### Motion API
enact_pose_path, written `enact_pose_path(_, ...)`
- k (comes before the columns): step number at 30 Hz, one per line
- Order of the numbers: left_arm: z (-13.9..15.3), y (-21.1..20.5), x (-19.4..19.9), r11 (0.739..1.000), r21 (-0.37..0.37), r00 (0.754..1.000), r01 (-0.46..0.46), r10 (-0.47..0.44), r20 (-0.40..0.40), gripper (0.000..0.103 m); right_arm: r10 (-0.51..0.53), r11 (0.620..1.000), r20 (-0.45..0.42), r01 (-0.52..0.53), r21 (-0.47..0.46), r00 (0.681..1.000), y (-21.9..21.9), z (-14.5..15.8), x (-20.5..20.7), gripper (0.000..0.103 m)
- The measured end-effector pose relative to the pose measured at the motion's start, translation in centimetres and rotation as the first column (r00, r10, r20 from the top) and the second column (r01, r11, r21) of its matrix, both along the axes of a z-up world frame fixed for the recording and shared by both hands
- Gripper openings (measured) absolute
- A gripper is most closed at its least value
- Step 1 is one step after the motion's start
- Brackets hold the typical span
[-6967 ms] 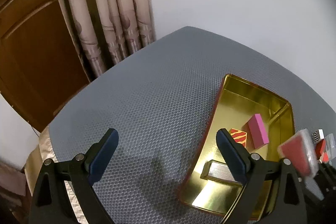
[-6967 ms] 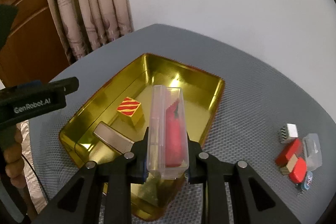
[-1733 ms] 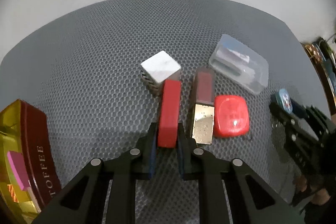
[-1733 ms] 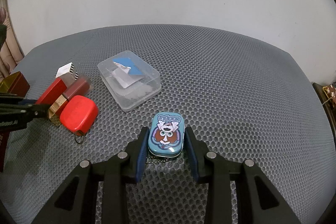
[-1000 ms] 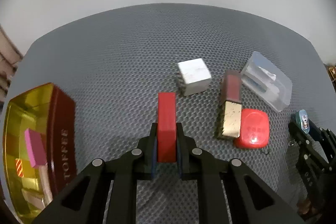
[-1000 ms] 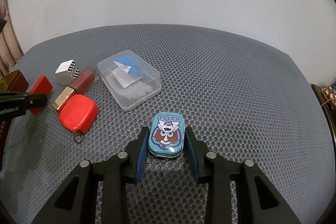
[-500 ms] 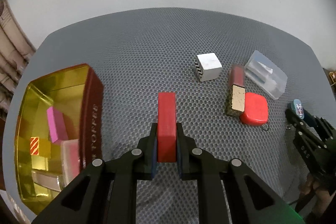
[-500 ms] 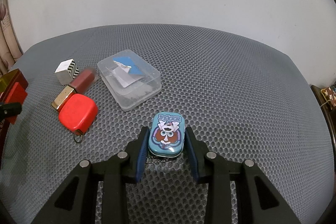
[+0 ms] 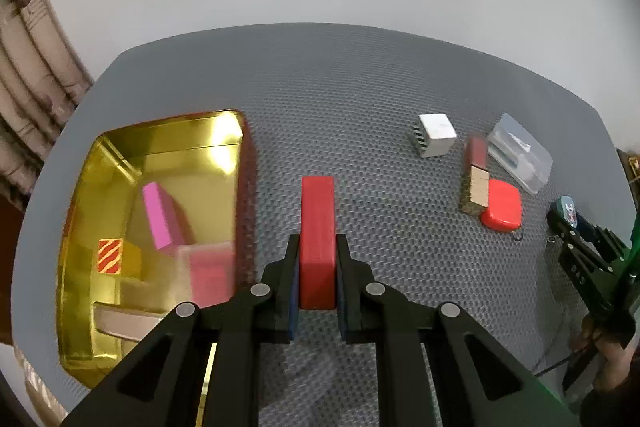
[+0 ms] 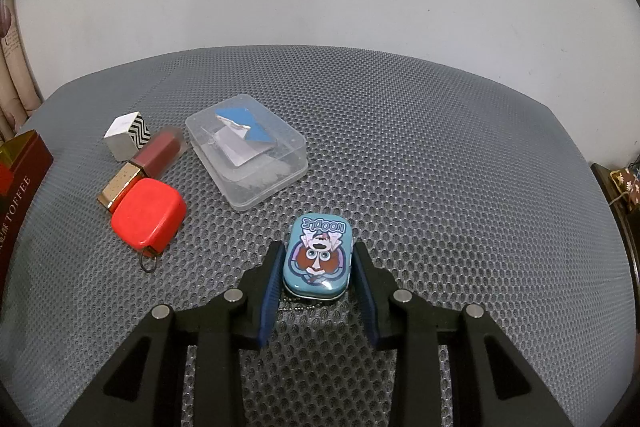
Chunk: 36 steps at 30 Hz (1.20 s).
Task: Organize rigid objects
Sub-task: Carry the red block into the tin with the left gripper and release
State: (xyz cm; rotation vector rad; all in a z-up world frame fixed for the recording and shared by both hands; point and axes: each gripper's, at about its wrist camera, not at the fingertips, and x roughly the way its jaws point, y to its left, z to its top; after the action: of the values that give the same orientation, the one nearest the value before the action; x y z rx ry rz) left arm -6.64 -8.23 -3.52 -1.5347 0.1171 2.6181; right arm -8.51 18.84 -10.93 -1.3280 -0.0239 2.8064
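Red block (image 9: 317, 239), clamped in my left gripper (image 9: 317, 281), had neared the gold tin (image 9: 80, 187) (right gripper (image 10: 317, 277) stayed pinching the blue tin (image 10: 318, 261)).

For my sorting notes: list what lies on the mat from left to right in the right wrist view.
Toffee tin → zigzag-patterned cube → red rounded case → clear plastic box → blue cartoon tin.
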Motion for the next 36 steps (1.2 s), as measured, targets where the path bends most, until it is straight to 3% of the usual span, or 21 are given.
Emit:
enact_pose_path(13,0.9,-5.9,0.2,0.997,-0.010,0.996,-0.081,0.081,-0.021,0.012,0.000,1.000,0.000,0.000,0.002,1.000,-0.1,0.0,0.2,0.035)
enact_pose_path(23,0.3,-9.1,-0.2,0.991,-0.011,0.991,-0.132,0.132,-0.012,0.012,0.001,1.000,0.000,-0.001,0.011,1.000,-1.6,0.0,1.4,0.035)
enact_pose_path(36,-0.7,-14.2,-0.9,0.979,0.019,0.979,-0.205,0.204,0.016,0.012,0.001,1.000,0.000,-0.001,0.022,1.000,-0.3,-0.2,1.1,0.035)
